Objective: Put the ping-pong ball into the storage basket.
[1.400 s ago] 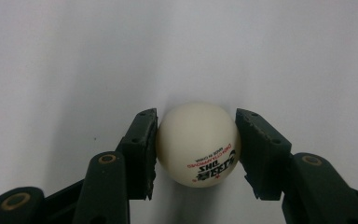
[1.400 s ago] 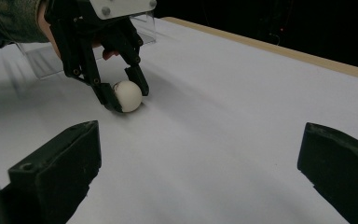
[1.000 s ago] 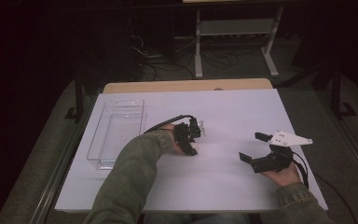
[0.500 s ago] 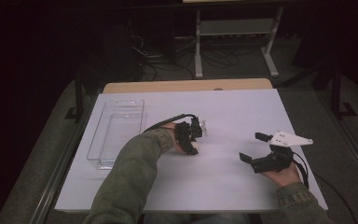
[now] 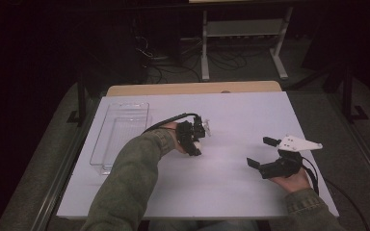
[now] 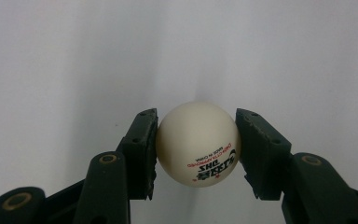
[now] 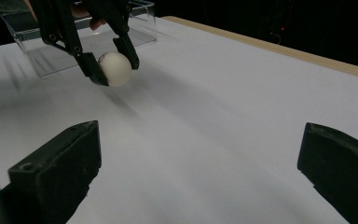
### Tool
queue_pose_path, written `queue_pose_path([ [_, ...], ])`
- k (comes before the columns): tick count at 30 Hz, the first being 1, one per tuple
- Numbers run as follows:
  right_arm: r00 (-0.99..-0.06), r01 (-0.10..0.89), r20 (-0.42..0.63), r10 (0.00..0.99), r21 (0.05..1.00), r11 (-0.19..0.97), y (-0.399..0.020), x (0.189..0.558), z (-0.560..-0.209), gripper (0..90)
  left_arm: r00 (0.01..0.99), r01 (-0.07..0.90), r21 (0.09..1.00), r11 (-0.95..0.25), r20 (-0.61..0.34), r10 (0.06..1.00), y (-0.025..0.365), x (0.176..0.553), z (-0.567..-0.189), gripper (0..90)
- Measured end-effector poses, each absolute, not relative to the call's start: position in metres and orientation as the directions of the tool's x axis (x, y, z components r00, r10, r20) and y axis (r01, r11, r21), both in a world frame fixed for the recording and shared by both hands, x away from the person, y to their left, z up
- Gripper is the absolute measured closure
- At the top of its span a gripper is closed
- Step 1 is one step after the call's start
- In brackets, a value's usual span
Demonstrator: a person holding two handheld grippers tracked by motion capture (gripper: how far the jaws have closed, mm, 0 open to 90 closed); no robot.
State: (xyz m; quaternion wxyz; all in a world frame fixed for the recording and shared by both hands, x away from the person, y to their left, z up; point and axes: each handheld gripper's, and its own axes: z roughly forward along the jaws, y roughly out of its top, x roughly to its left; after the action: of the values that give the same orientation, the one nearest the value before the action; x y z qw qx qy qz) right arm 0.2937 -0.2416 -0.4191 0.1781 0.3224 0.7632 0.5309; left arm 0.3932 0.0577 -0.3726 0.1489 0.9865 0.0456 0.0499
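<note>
High view: the left gripper (image 5: 196, 144) has lifted slightly since a second ago, near the clear tray (image 5: 120, 137). Left gripper view: jaws clamp the ping-pong ball (image 6: 197, 143). Right gripper view: the ball hangs just above the table (image 7: 242, 116); the right gripper (image 7: 198, 172) gapes empty. Likely tray-bound.

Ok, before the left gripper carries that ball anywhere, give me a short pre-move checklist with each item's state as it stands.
1. Left gripper shut on the ping-pong ball, pads on both sides: ok.
2. Ball clear of the white table, going by the right gripper view: ok.
3. Clear plastic tray free of other things: ok.
4. Right gripper open, holding nothing, apart from the ball: ok.
5. How firm the grip is: cannot tell.
</note>
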Motion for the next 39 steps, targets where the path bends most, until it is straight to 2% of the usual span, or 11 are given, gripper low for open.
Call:
queue_pose_path([
  [39,-0.732,0.303,0.072,0.677,0.925,0.229,-0.24,0.293,-0.419,0.0,0.979,0.05,0.284,-0.958,0.178,0.104,0.081,0.376,-0.288,50.5],
])
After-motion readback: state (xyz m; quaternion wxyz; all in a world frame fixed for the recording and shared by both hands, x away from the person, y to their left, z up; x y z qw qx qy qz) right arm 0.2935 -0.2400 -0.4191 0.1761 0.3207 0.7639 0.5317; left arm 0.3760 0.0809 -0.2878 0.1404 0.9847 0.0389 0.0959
